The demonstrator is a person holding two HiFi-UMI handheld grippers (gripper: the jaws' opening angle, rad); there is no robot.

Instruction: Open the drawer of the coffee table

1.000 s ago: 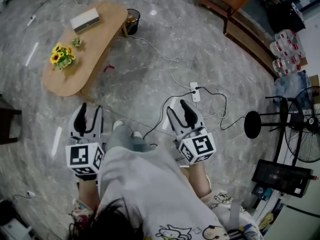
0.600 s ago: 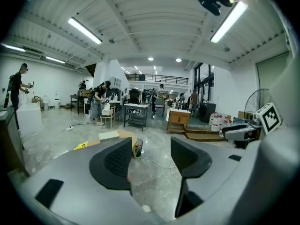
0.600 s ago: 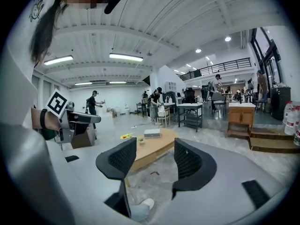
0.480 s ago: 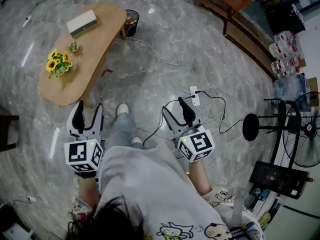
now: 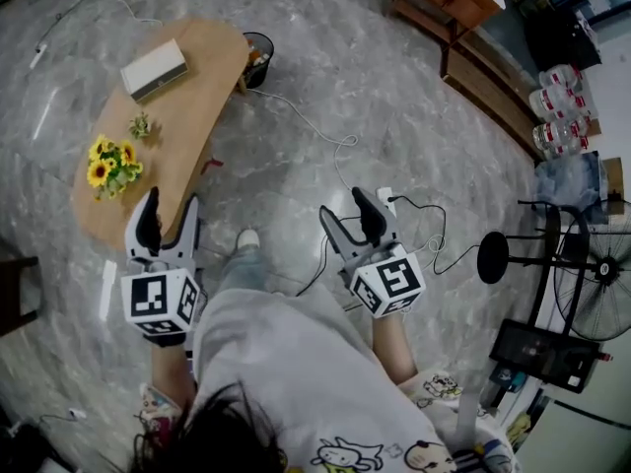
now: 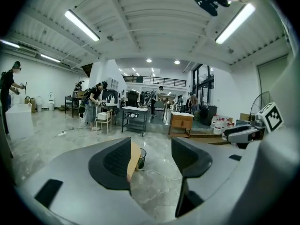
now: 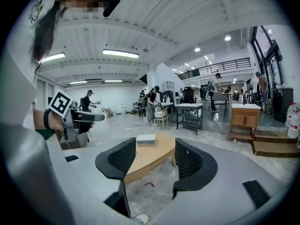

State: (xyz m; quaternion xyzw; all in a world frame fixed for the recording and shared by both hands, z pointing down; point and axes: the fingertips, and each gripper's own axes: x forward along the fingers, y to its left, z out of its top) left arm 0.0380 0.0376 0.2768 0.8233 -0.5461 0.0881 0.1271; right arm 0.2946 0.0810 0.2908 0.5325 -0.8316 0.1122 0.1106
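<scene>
Approach phase: person stands on the marble floor [image 5: 296, 156], both tools held out ahead at waist level and aimed at the coffee table [image 5: 192, 116], probably so the jaws are lined up before reaching it. The table sits up and left in the head view, well apart from both tools. On it are a white box [image 5: 153, 69] at the far end and a bunch of yellow flowers [image 5: 113, 161] nearer the person. A black bin [image 5: 258, 45] stands just beside the far end.

The drawer itself is not visible in any view. The right gripper view shows only the tabletop and a plain side edge, so the drawer front may be on a face that is hidden from here.

Left gripper [image 5: 170, 207]: jaws are spread wide and opening, with nothing between the pads, only the table edge and bin far behind. Right gripper [image 5: 342, 205]: jaws are wide apart and empty, framing the table and box in the distance. Neither tool touches anything.

A white cable and a power strip [image 5: 385, 193] lie on the floor just ahead of the right tool, a likely trip risk on the way in.
</scene>
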